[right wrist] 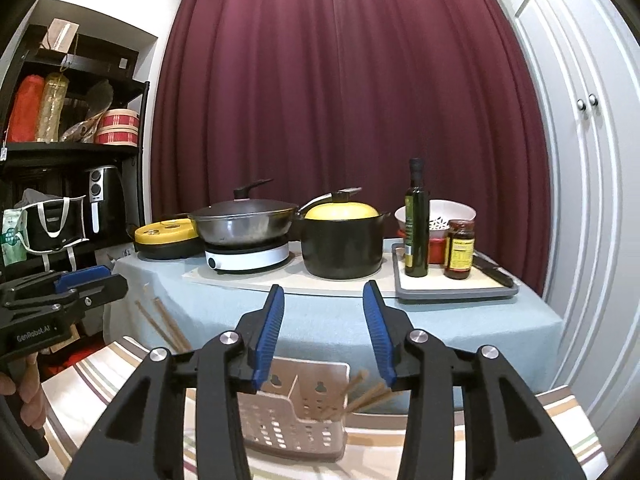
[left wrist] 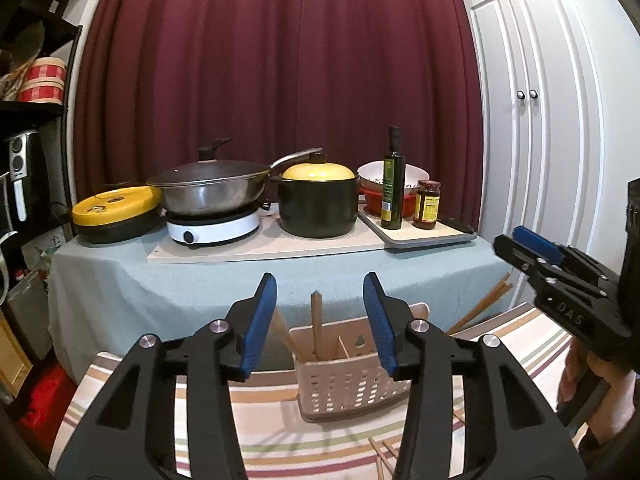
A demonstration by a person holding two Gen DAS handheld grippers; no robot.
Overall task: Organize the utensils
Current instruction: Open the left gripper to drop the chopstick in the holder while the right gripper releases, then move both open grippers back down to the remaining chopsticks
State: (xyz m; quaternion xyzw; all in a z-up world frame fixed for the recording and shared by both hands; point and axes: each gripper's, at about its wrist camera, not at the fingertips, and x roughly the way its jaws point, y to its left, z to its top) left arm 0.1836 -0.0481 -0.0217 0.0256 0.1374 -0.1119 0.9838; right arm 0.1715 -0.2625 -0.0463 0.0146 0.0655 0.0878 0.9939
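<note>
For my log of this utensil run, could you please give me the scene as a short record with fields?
left gripper: open, empty, above the holder
right gripper: open, empty
holder: beige perforated plastic utensil basket with compartments, on the striped cloth
in holder: wooden chopsticks, leaning
loose: more wooden chopsticks lying on the cloth
behind: table with black pot with yellow lid, steel wok on white cooker, dark green oil bottle
</note>
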